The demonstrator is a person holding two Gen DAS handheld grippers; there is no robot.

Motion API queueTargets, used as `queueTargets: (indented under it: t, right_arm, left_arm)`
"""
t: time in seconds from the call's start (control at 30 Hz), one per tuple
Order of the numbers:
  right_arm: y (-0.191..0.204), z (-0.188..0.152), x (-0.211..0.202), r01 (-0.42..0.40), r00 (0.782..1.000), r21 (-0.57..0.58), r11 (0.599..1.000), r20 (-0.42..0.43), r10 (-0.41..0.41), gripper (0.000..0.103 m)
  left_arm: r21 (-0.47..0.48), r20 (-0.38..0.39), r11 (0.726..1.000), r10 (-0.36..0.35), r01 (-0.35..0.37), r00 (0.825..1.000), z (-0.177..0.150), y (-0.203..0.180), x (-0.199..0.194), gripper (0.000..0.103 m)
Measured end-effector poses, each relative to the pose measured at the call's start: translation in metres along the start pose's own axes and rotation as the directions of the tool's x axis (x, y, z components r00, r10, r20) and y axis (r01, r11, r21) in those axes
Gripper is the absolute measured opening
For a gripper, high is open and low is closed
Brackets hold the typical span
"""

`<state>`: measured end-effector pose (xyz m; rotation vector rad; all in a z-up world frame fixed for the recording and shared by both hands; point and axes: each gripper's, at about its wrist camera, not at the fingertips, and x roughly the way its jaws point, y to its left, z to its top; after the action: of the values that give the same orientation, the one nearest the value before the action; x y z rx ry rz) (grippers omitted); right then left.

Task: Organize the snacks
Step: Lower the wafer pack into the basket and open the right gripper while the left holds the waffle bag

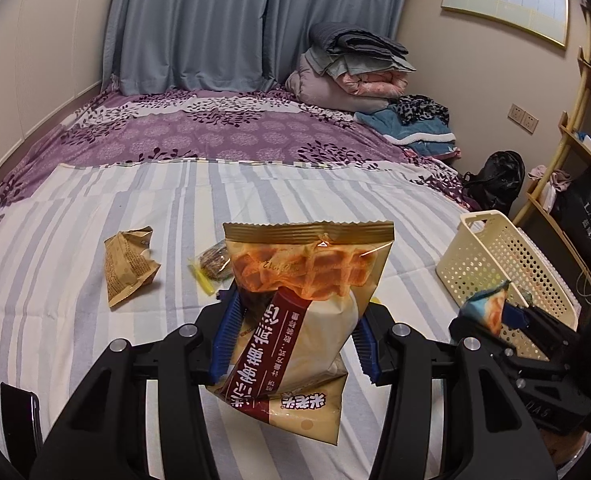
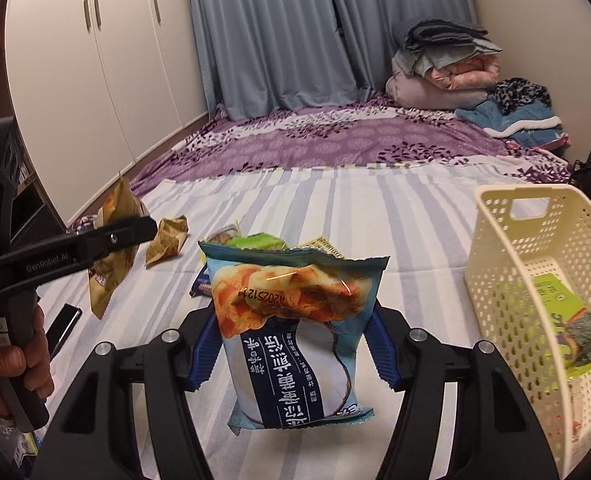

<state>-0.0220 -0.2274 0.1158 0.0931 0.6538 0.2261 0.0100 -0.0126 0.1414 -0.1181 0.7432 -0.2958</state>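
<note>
The left gripper (image 1: pixel 295 328) clamps a gold waffle bag (image 1: pixel 299 312), its lower edge cut off behind the fingers. The right gripper (image 2: pixel 291 344) pinches a blue snack bag (image 2: pixel 295 332) lifted clear of the striped sheet (image 2: pixel 335 208). Right of it, a cream basket (image 2: pixel 507 272) holds a green packet (image 2: pixel 567 320), partly hidden by mesh. Farther off, a crumpled brown wrapper (image 1: pixel 129 266) lies beside half-hidden snacks (image 1: pixel 211 266)

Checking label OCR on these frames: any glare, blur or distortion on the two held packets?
Left wrist view: small glare spot high on the beige waffle snack packet, print sharp; fisheye bends the cream perforated plastic basket. Right wrist view: thin glare streak on the blue snack packet, print sharp, corners vignetted black.
</note>
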Motion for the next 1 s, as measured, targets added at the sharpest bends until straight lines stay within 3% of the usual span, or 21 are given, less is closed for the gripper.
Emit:
queueTargets:
  t: [0.53,1.0]
  right_arm:
    - [-0.077,0.007,-0.080,0.116,0.979,0.133,0.984,0.151,-0.136,0.063]
    - [-0.144,-0.017,-0.107,0.268,0.940,0.248,0.931,0.146,-0.310,0.063]
  left_arm:
    - [0.108,-0.010,0.993,-0.044,0.045,0.999,-0.001,-0.062,-0.007,0.051]
    - [0.171,-0.032,0.983,-0.068,0.072,0.997,-0.004,-0.095,-0.002,0.051]
